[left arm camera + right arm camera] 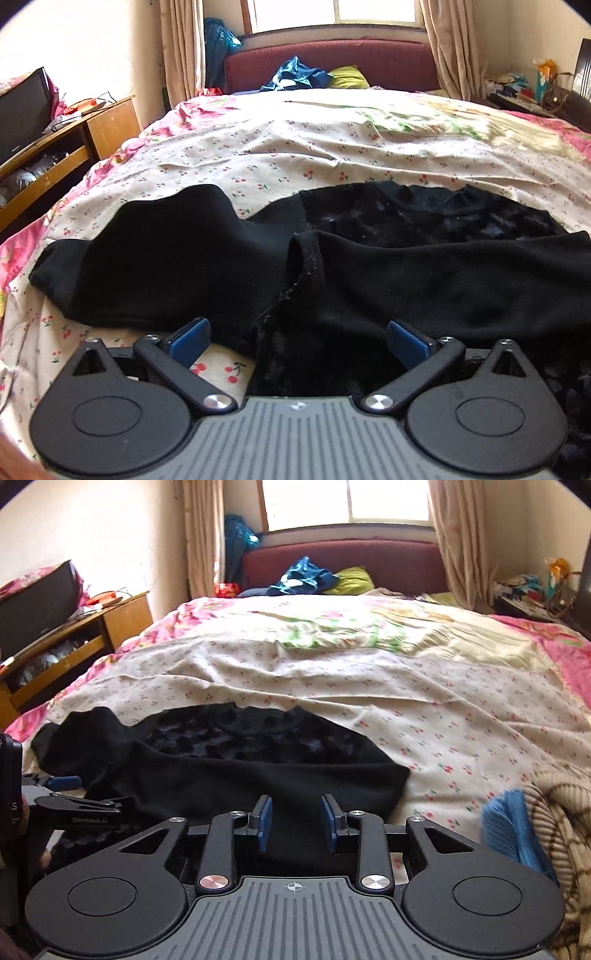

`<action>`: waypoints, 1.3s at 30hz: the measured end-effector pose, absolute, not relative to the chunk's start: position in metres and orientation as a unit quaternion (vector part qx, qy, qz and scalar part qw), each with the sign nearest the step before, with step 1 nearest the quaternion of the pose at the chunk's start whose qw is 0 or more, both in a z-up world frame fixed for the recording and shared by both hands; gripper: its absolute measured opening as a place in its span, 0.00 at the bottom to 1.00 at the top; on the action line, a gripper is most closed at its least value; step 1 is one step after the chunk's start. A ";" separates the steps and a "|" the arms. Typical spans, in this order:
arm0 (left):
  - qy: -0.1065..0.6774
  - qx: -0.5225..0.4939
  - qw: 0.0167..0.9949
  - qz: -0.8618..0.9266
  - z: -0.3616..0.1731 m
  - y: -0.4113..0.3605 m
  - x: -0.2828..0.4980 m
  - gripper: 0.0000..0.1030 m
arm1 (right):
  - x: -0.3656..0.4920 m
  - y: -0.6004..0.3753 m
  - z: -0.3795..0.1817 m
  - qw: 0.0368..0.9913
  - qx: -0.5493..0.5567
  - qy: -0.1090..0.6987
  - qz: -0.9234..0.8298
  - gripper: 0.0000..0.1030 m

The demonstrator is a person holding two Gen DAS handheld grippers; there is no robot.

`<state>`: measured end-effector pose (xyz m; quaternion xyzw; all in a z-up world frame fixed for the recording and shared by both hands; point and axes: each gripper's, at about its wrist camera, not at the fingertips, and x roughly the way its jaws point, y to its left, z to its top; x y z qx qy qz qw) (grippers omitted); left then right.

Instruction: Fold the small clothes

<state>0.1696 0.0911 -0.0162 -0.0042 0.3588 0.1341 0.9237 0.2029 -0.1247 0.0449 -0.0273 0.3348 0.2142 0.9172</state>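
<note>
From the left wrist view, the black garment (406,273) lies spread across the near part of the bed (295,155), on a cream sheet printed with small cherries, and it looks soft, limp and light, the kind of cloth that sags and drags wherever it is not supported. Its outer face is a smooth knit, while a fuzzy, pile-like lining shows at the far middle and at the near edge, so the fabric is probably thick enough to give a firm pinch and unlikely to slip. A sleeve-like part bulges up to the left, and a seamed hem or cuff runs down the middle. The left tongs (297,341) stand wide apart and released, with the near edge of the cloth lying between the blue pads but not pinched. A good hold, in my judgement, is the doubled hem or a corner, since a single layer in mid-panel would only bunch. From the right wrist view, the same garment (258,775) ends in a squared right edge on the sheet. The right tongs (295,821) hover over its near edge, parted and holding nothing, the pads clear of the cloth. The left tongs (64,783) appear at the far left, beside the garment's left side.
</note>
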 end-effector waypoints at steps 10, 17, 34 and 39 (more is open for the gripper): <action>0.339 -0.057 0.919 0.195 0.005 0.153 0.114 1.00 | 0.218 0.052 0.056 0.864 -0.110 0.324 0.369 0.29; 0.305 -0.092 0.928 0.193 0.010 0.171 0.090 1.00 | 0.209 0.126 0.038 0.832 -0.189 0.329 0.404 0.32; 0.324 -0.055 0.935 0.134 -0.005 0.145 0.108 1.00 | 0.278 0.098 -0.016 0.851 -0.157 0.376 0.333 0.36; 0.332 -0.059 0.933 0.129 -0.009 0.147 0.113 1.00 | 0.296 0.092 -0.025 0.823 -0.155 0.408 0.364 0.35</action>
